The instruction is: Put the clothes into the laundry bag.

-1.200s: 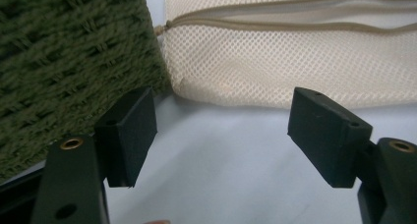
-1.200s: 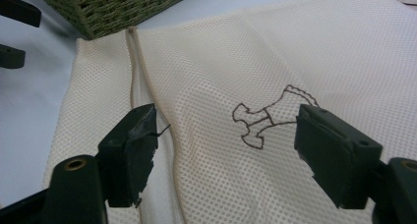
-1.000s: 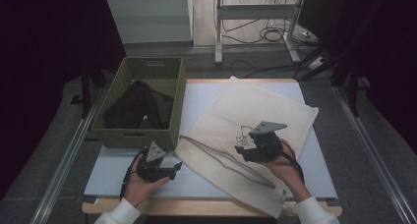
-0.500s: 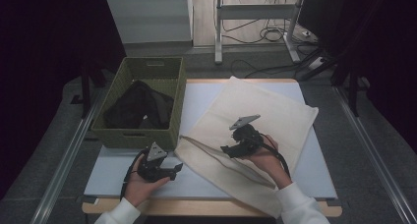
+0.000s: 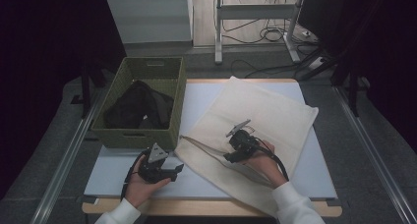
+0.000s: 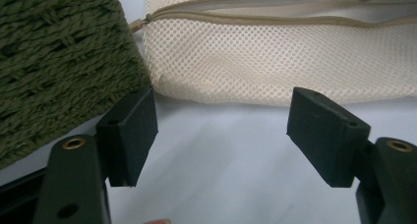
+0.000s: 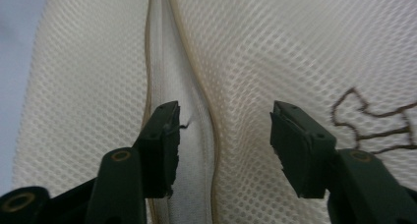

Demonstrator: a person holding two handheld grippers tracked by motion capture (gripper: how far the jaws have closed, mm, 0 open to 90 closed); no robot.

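Left gripper (image 5: 173,170): near table edge, jaws apart, nothing between them, just short of the mesh bag (image 5: 275,117). Right gripper (image 5: 232,156): on the bag lying mid-table, jaws lately narrowing, still apart, straddling its open zipper (image 7: 204,106). Beyond, left: green basket (image 5: 132,136) containing dark cloth (image 5: 140,106).

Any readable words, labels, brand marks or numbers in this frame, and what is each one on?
No readable text.
Mesh laundry bag: brown stitched marking beside the right claw, cut off by the frame edge; cannot be read as letters.
Green woven basket: no label.
Left claw: no markings.
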